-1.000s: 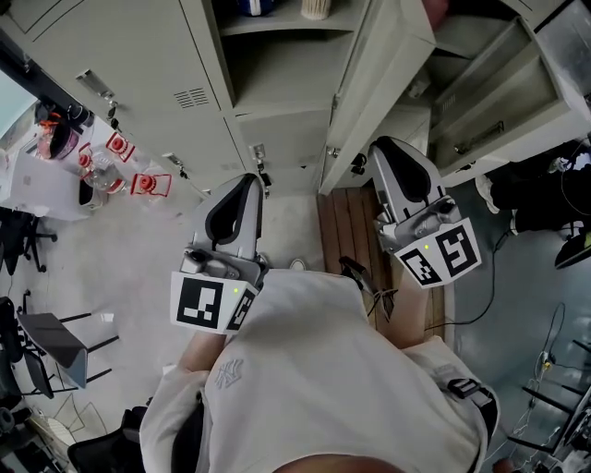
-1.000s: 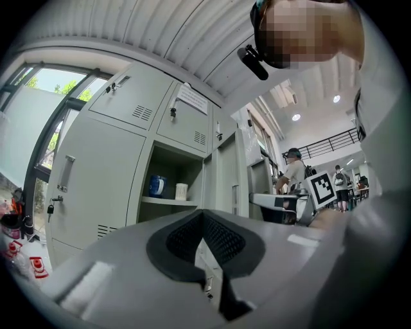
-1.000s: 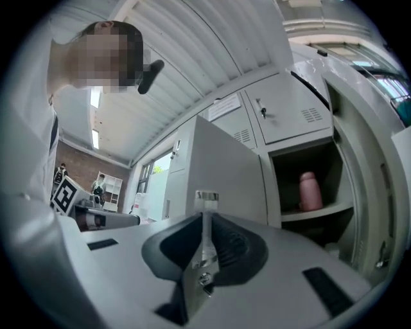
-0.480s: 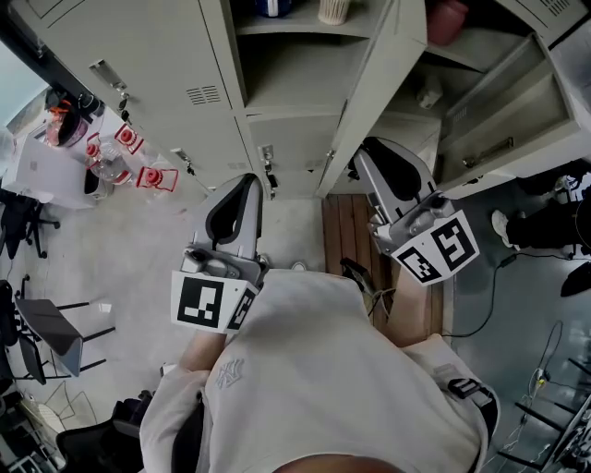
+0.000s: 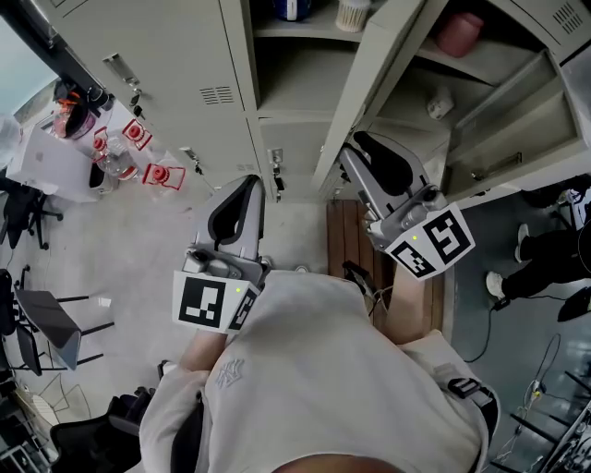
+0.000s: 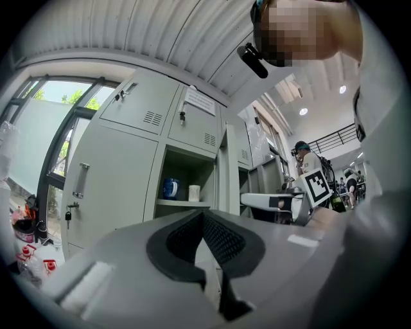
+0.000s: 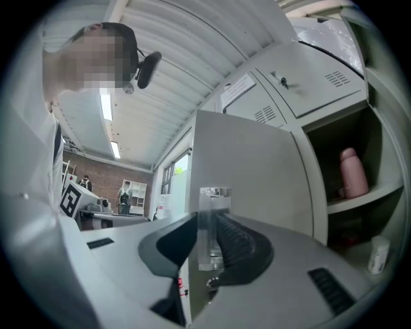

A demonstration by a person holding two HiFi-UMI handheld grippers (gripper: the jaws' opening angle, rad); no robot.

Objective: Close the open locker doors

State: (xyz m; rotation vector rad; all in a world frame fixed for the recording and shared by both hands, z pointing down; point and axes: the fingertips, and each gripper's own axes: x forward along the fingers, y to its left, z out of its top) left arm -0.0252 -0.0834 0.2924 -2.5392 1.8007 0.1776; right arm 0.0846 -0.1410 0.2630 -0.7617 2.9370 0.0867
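- Standing close against the lockers (image 5: 157,65), I hold my left gripper (image 5: 246,181) low in front of the shut doors. Its jaws are pressed together with nothing between them (the pads meet at the tips in the left gripper view).
- My right gripper (image 5: 351,153) sits at the free edge of the open locker door (image 5: 374,83), which swings out toward me between two open compartments.
- In the right gripper view the jaws are clenched on the door's metal handle (image 7: 212,225), with the grey door panel rising behind it.
- Left of that door, a shelf carries a blue mug (image 5: 294,7) and a white cup (image 5: 354,13), side by side.
- Right of it, a pink bottle (image 5: 459,35) stands upright on a shelf, and a second open door (image 5: 526,102) hangs further right.
- A wooden board (image 5: 349,236) lies on the floor under my right gripper.
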